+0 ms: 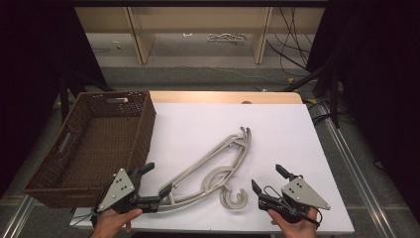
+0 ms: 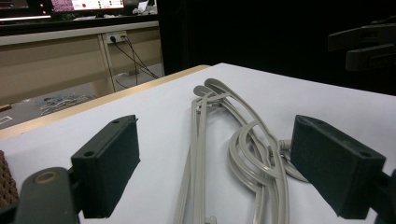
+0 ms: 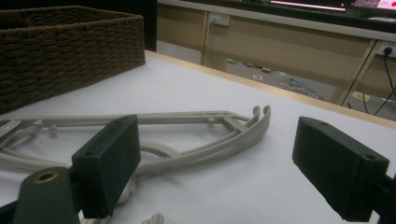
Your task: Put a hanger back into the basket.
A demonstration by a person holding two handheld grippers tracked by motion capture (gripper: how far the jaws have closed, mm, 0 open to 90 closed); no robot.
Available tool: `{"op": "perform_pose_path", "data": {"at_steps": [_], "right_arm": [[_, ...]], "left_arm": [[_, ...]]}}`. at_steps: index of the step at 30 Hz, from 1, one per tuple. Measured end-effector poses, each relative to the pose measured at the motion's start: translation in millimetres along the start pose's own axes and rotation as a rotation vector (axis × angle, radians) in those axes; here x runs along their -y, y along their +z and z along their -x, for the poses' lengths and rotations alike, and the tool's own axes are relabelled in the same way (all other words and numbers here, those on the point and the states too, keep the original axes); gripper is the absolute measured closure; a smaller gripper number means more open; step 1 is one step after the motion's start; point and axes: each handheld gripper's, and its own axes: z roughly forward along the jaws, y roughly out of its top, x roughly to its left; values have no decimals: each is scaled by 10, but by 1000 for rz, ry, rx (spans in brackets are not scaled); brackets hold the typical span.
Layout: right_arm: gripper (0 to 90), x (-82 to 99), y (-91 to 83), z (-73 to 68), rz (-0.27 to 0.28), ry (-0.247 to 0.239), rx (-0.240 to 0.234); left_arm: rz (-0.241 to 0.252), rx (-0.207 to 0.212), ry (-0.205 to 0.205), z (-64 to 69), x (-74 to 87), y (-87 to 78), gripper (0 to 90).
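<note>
1. Two grey hangers (image 1: pixel 213 166) lie stacked near the middle of our white table (image 1: pixel 277 129), right of the wicker basket (image 1: pixel 94 144).
2. Our left gripper (image 1: pixel 156 181) straddles their near-left end, released.
3. Our right gripper (image 1: pixel 267 178) hovers near-right, released.

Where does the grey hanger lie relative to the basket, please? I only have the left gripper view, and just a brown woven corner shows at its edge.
Observer: The high view shows the hangers, two stacked it seems, lying on the white table just right of the wicker basket, not touching it.
Operator: Thank you. Is anything in the basket?
Observer: Nothing that I can see; its woven floor is bare in the high view.
Operator: And where is the other gripper?
Observer: The right gripper rests near the table's front edge, right of the hangers' hook, jaws open and nothing between them.
Operator: Is mine close to the hangers?
Observer: Yes, the left gripper stands open astride their near end.
</note>
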Motion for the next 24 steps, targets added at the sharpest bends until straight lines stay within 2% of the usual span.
{"op": "perform_pose_path", "data": {"at_steps": [3,8,9,13,20,24], "right_arm": [[163,-2,-9,0,-4,-7,6],[165,-4,-8,-4,-3,-7,4],[166,-4,-9,-5,-8,-8,5],[167,-4,-14,1,-1,-8,4],[167,-3,-30,19,-2,-7,11],[169,12,-23,37,-2,-8,12]], "left_arm": [[-4,-3,24,6,-4,2,157],[-12,9,21,33,-10,0,158],[-13,14,32,38,-21,7,159],[-17,41,25,70,-25,37,160],[-30,44,27,82,-48,92,165],[-64,61,49,110,-70,173,177]]}}
